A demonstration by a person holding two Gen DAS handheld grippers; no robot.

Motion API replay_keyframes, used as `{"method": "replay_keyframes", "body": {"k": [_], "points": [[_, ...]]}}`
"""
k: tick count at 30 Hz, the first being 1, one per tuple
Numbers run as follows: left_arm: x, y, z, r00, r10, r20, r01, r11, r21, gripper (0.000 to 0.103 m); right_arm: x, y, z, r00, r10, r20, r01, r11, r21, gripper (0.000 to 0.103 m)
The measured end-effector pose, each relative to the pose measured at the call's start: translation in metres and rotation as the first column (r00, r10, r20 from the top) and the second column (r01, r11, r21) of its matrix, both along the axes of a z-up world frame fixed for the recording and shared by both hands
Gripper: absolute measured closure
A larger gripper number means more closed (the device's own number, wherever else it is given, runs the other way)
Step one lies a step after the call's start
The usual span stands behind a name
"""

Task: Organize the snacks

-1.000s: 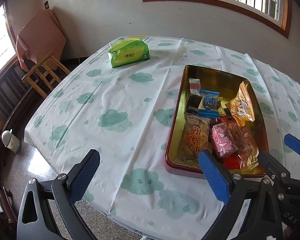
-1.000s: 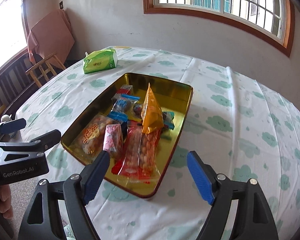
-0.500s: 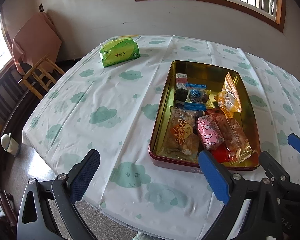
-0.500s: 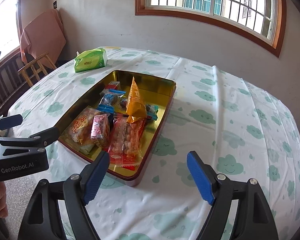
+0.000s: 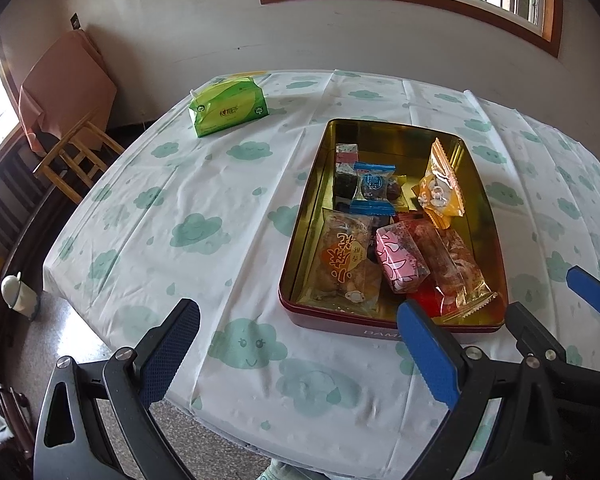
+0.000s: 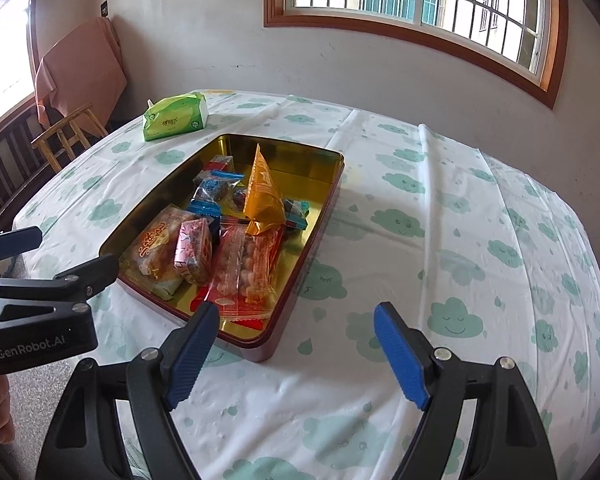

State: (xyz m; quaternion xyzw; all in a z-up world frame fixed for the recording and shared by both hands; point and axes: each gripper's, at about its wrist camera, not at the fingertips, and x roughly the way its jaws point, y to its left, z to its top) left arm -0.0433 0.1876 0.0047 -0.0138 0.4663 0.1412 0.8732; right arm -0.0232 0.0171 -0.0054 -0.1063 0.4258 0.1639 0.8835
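Observation:
A gold-lined red tin (image 5: 384,132) (image 6: 320,156) sits on the cloud-print tablecloth and holds several wrapped snacks: an orange pouch (image 5: 440,188) (image 6: 262,188), a pink packet (image 5: 400,258) (image 6: 194,248), a pastry pack (image 5: 346,260) (image 6: 156,246), a clear peanut bag (image 6: 248,268) and blue-wrapped sweets (image 5: 372,186). My left gripper (image 5: 296,346) is open and empty, held near the table's front edge, left of the tin. My right gripper (image 6: 296,340) is open and empty, just in front of the tin's near corner.
A green tissue pack (image 5: 228,106) (image 6: 176,118) lies at the far left of the table. A wooden chair (image 5: 76,152) draped with an orange cloth stands by the wall at left. A white cup (image 5: 18,292) stands on the floor.
Both grippers have pulled back and up from the tin, so it looks smaller and farther. Both stay open. The snacks have not moved.

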Motion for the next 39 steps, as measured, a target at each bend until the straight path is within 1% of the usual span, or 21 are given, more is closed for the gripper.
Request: {"method": "replay_keyframes", "body": {"k": [16, 20, 39], "points": [[0.003, -0.002, -0.004, 1.000, -0.009, -0.007, 0.009, 1.000, -0.007, 0.005, 0.004, 0.001, -0.006, 1.000, -0.005, -0.030, 0.005, 1.000, 0.003, 0.021], [0.004, -0.001, -0.006, 1.000, -0.005, -0.017, 0.004, 1.000, -0.029, 0.005, 0.004, 0.000, -0.008, 0.999, -0.009, -0.034, 0.009, 1.000, -0.003, 0.021], [0.007, -0.002, -0.005, 1.000, -0.019, -0.014, 0.019, 0.999, -0.026, 0.005, 0.009, 0.001, -0.014, 0.998, -0.004, -0.059, 0.004, 1.000, 0.001, 0.021]]}}
